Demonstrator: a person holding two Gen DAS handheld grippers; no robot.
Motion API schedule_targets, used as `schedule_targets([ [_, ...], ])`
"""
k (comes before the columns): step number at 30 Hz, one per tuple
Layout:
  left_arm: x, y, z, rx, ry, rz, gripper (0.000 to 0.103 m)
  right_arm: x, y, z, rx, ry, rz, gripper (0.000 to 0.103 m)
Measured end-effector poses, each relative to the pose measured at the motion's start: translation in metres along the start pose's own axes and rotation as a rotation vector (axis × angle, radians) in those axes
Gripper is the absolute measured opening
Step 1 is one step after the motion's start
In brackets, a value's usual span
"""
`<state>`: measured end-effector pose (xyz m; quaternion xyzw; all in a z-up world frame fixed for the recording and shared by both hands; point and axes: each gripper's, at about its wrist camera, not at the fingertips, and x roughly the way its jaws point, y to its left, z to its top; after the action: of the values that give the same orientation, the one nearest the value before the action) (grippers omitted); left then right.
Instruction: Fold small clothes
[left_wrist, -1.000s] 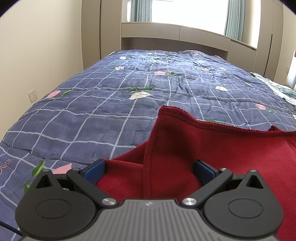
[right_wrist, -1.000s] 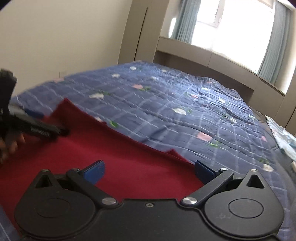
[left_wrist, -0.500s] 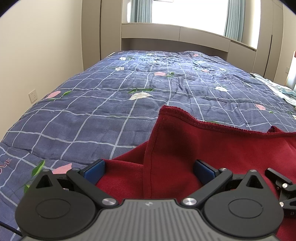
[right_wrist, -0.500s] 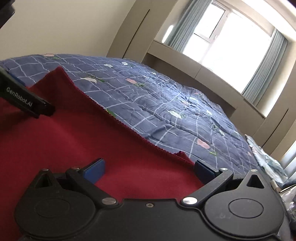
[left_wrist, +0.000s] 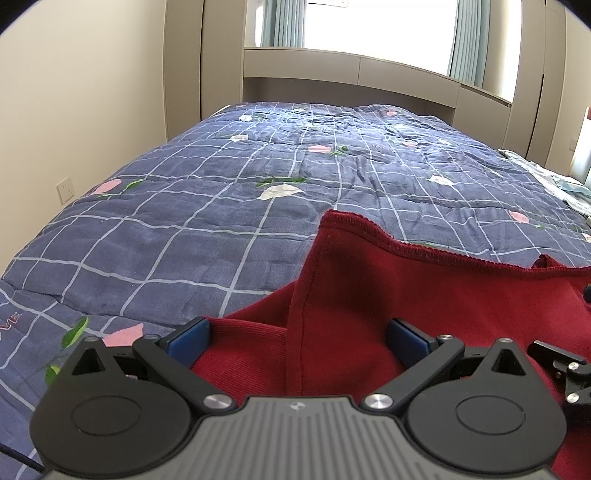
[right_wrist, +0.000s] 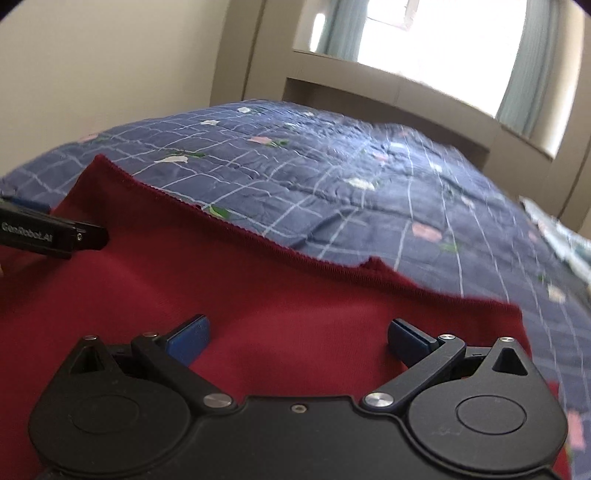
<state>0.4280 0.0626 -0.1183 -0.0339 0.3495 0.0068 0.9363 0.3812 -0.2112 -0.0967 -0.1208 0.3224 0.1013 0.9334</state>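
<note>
A dark red knit garment (left_wrist: 424, 295) lies on the bed at the near edge, its left part folded over with a raised hemmed edge. My left gripper (left_wrist: 297, 338) is open, its blue pads either side of the fold. The garment also fills the near part of the right wrist view (right_wrist: 258, 288). My right gripper (right_wrist: 297, 338) is open over the flat red cloth near its right edge. The left gripper's black finger (right_wrist: 55, 234) shows at the left of the right wrist view. Part of the right gripper (left_wrist: 565, 373) shows at the lower right of the left wrist view.
The bed is covered by a blue checked quilt (left_wrist: 277, 192) with flower prints. A cream wall with a socket (left_wrist: 64, 188) runs along the left. A headboard shelf (left_wrist: 351, 74) and window stand at the far end. Light patterned cloth (left_wrist: 554, 181) lies at the bed's right edge.
The right gripper has swung over the garment, and its view has tilted and turned toward the right edge of the cloth. The left gripper has stayed still and open.
</note>
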Motion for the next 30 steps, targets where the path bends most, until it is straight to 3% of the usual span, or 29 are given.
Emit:
schedule_targets([
  [5,0.0,0.0,-0.001,-0.005,-0.005,-0.004,0.103,-0.037,-0.003,-0.025,0.122,0.012,0.034,0.102],
  [10,0.001,0.0,-0.001,-0.004,-0.005,-0.002,0.103,-0.073,0.01,-0.051,0.1,-0.053,0.023,0.102],
  [30,-0.001,-0.002,-0.002,0.001,-0.011,0.011,0.103,-0.07,0.006,-0.055,0.126,-0.066,0.041,0.103],
])
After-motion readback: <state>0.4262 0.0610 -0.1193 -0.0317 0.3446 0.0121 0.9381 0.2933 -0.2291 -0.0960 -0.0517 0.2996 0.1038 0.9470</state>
